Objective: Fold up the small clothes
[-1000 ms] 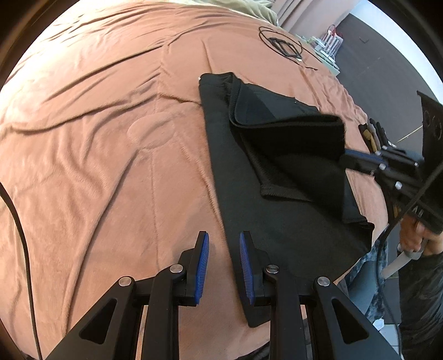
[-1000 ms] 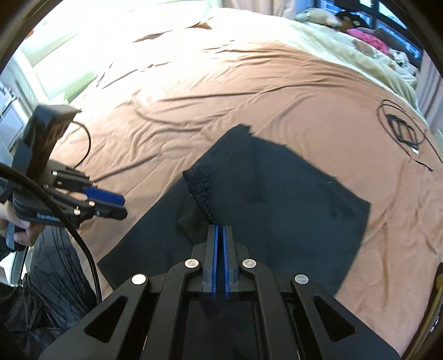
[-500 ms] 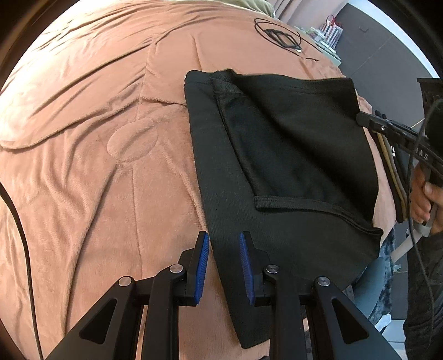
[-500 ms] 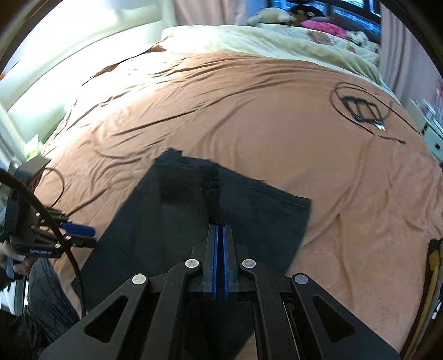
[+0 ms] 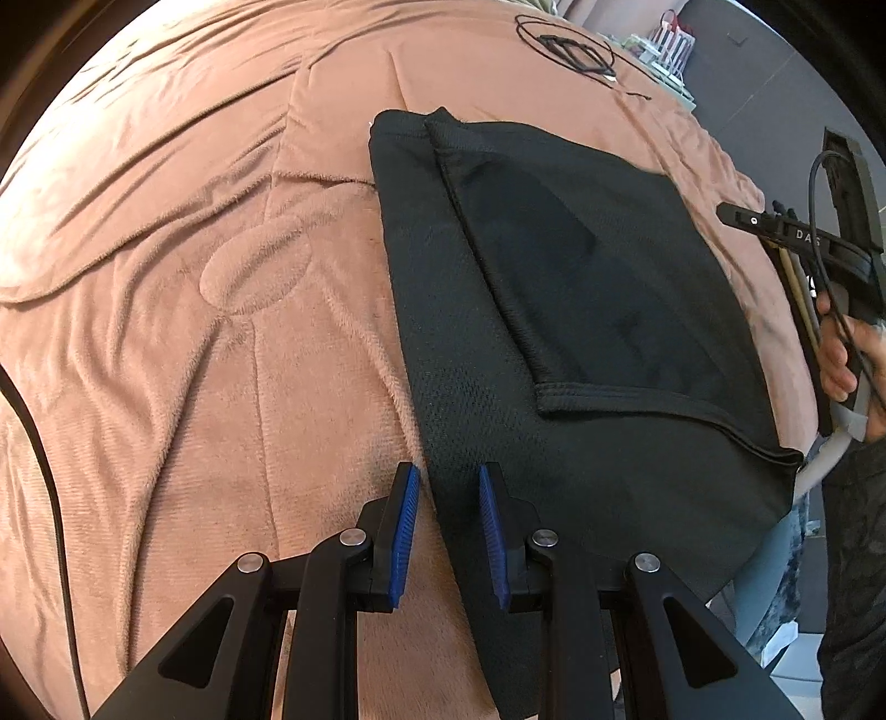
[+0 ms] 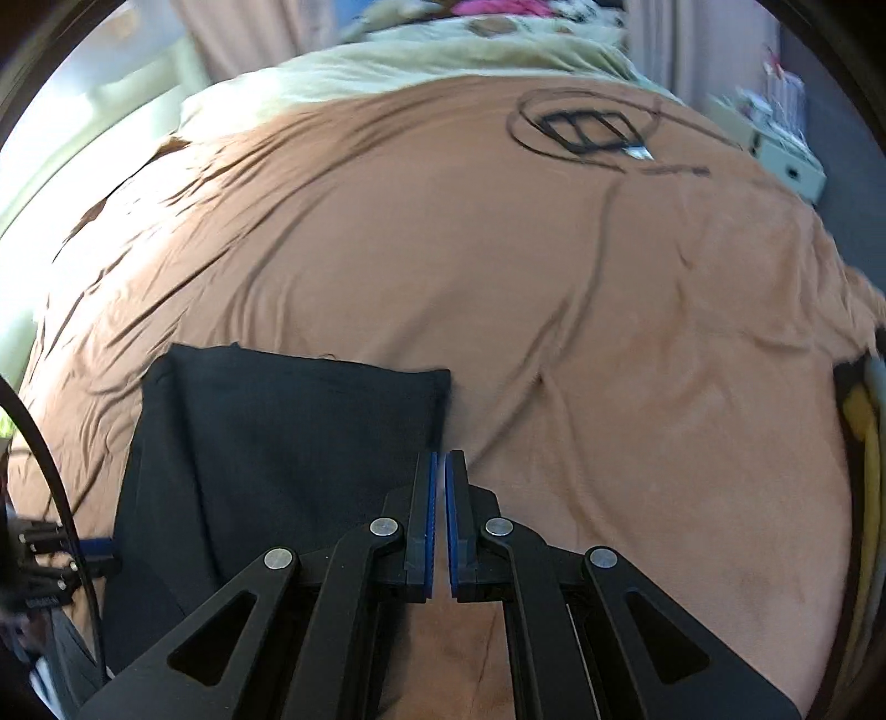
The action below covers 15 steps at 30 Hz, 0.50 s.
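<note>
A black garment [image 5: 454, 343] lies on the brown blanket [image 5: 194, 277], with one layer [image 5: 598, 277] folded flat over it, hem toward me. My left gripper [image 5: 446, 487] hovers open over the garment's near left edge; the cloth edge shows in the gap and the pads do not press it. In the right wrist view the garment [image 6: 277, 443] fills the lower left. My right gripper [image 6: 441, 459] is shut just beside its right edge, and no cloth shows between the pads. It appears in the left wrist view as the right gripper [image 5: 736, 213], just off the garment.
A coiled black cable [image 6: 587, 127] lies far back on the blanket. Pale green bedding [image 6: 443, 50] lies beyond it. A person's hand [image 5: 841, 354] grips the right tool at the bed's right edge. Yellow and dark items [image 6: 864, 432] sit at that edge.
The right gripper swung the lifted layer across to the right; that layer now lies flat on the garment, and the gripper sits past its right edge. The left gripper drew closer to the left edge.
</note>
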Tool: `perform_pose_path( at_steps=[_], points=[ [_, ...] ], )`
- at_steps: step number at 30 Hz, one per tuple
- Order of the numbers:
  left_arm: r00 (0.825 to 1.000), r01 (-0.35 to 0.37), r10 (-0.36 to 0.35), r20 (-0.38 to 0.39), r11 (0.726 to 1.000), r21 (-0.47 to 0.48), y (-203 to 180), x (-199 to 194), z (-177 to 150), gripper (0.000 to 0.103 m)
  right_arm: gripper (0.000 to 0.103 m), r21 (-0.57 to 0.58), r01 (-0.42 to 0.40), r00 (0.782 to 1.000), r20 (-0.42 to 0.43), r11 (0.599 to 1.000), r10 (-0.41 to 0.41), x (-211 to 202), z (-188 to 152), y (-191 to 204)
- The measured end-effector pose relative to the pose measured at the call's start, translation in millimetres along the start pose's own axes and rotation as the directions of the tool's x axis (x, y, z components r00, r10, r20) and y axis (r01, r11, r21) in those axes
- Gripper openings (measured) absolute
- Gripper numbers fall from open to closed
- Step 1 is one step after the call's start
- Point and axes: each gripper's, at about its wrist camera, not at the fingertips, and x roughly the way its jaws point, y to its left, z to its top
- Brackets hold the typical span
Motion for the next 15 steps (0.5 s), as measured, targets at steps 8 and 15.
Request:
perform_pose_path(
  at_steps=[8, 15],
  points=[
    [1.0, 0.014, -0.014, 0.013, 1.0, -0.009, -1, 3, 2, 0.024, 0.065, -0.105, -0.017, 0.999, 0.028, 0.994, 0.02, -28, -22, 33],
    [0.999, 0.029, -0.029, 0.026, 0.999, -0.019, 9, 0, -9, 0.024, 0.065, -0.311, -0.086, 0.996, -0.02, 0.947, 0.084, -40, -49, 83]
  ],
)
